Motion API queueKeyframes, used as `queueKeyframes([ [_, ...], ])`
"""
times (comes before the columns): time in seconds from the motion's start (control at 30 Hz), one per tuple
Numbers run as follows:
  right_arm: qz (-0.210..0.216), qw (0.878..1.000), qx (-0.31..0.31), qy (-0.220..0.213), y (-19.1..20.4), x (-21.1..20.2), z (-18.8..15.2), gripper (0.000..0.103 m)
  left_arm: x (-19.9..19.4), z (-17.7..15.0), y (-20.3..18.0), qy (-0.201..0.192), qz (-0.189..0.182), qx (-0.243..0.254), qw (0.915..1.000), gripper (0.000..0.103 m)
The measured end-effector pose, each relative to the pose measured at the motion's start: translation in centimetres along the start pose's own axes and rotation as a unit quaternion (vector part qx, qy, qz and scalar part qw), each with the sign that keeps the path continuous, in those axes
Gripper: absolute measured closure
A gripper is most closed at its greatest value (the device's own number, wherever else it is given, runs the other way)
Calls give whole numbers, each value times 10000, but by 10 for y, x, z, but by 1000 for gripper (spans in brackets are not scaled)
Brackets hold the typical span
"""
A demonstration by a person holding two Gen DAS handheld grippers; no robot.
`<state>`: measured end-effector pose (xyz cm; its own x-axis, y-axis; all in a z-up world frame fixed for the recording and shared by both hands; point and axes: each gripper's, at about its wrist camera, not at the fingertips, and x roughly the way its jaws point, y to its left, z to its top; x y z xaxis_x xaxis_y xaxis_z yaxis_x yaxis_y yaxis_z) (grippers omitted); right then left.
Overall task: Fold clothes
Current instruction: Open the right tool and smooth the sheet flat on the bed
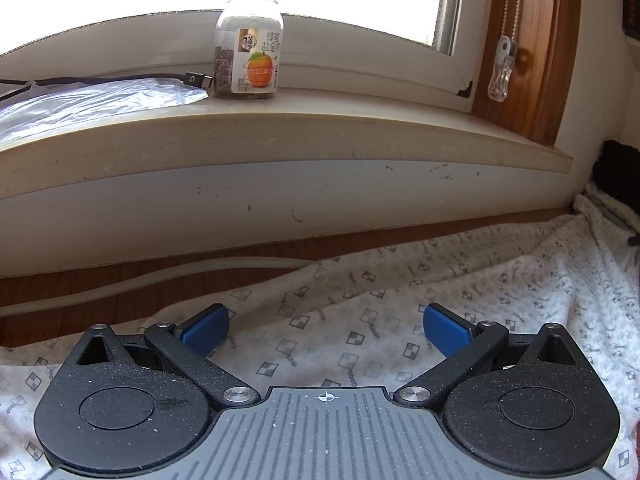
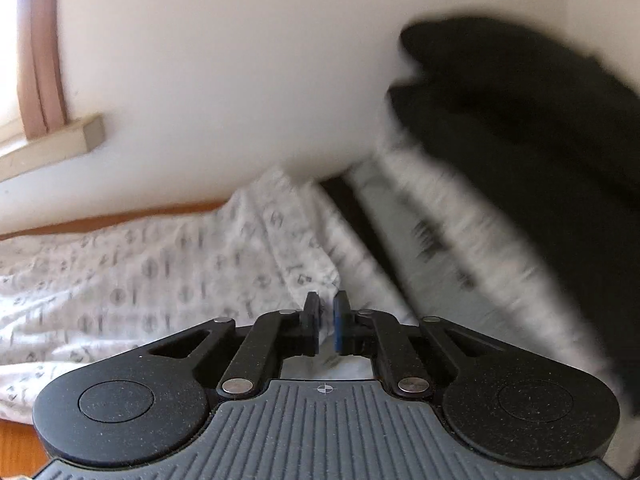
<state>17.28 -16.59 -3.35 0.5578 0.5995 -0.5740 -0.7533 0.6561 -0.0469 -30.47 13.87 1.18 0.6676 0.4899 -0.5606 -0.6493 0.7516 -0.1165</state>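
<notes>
A white garment [image 1: 360, 300] printed with small grey checker marks lies rumpled across a wooden surface [image 1: 80, 274]. My left gripper [image 1: 326, 322] hovers just above it, open wide, its blue pads [image 1: 206, 326] holding nothing. The right wrist view is blurred by motion. There the same garment [image 2: 160, 272] stretches off to the left, and a raised fold of it runs down to my right gripper [image 2: 326, 308]. That gripper's fingers [image 2: 310, 312] stand almost together, with white cloth in the narrow gap, so it looks shut on the fold.
A stone window sill [image 1: 320, 128] runs close ahead, carrying a labelled jar [image 1: 249, 44], a plastic bag [image 1: 92, 100] and a black cable [image 1: 120, 79]. A white cord [image 1: 160, 276] lies on the wood. Dark clothing [image 2: 520, 120] is heaped over a grey and white item [image 2: 440, 248] at the right.
</notes>
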Motion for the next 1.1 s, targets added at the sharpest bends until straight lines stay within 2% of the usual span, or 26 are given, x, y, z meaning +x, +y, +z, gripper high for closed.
queueKeyframes([
  [0.07, -380, 9987, -199, -263, 1, -17, 3, 96, 0, 0, 0, -5, 1, 3, 10000, 0],
  [0.17, -416, 9988, -235, -51, -4, -18, 2, 94, 0, 0, -1, 19, -5, 45, 10000, 0],
  [0.27, -425, 9983, -277, 271, 1, -12, -6, 85, 1, -1, -2, 72, -50, 83, 9999, 0],
  [0.33, -532, 9981, -299, -64, 12, -20, -8, 64, 2, -2, -3, 108, -85, 101, 9999, 0],
  [0.4, -516, 9974, -269, -424, 23, -28, -9, 60, 2, -2, -4, 139, -114, 119, 9998, 0],
  [0.53, 825, 9961, -85, -292, 53, -25, -8, 58, 2, -3, -4, 130, -123, 117, 9998, 0],
  [0.6, 1125, 9935, -151, -116, 70, -18, -10, 58, 2, -4, -4, 159, -155, 97, 9997, 0],
  [0.63, 1196, 9926, -216, -19, 78, -14, -11, 58, 2, -5, -3, 189, -171, 89, 9996, 0],
  [0.77, 914, 9947, -379, 273, 87, -4, -16, 58, 3, -8, -8, 400, -174, 240, 9988, 0],
  [0.87, 966, 9948, -246, 232, 74, -12, -24, 58, 0, -13, -14, 466, -89, 443, 9979, 0],
  [1.1, 1006, 9941, -368, 143, 55, -42, -46, 58, -14, -26, -19, 511, -163, 610, 9967, 0],
])
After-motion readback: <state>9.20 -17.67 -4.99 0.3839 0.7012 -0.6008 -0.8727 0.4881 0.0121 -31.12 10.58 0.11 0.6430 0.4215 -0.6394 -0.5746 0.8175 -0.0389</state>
